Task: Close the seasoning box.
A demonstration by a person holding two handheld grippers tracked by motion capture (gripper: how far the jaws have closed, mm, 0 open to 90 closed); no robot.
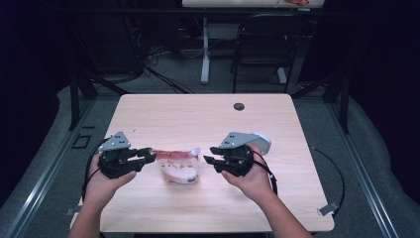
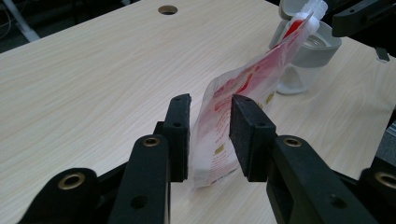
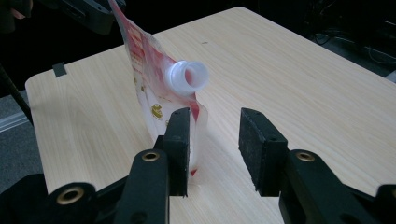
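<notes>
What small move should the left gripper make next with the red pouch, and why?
Probably close the left gripper fully on the red spouted pouch: its edge stands between the pads without firm contact, and the right gripper stands open beside the spout.

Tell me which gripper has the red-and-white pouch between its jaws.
The left gripper: the pouch stands between its jaws. The right gripper has the pouch beside one jaw, its gap empty.

1. The table [image 1: 208, 114] is lit evenly from above; the room around it is near black.
2. Beside the pouch [image 1: 179, 167] lie only faint, soft shadows.
3. In both gripper views the near jaws are sharp, while the table's far edge softens and its straight lines bend slightly.
</notes>
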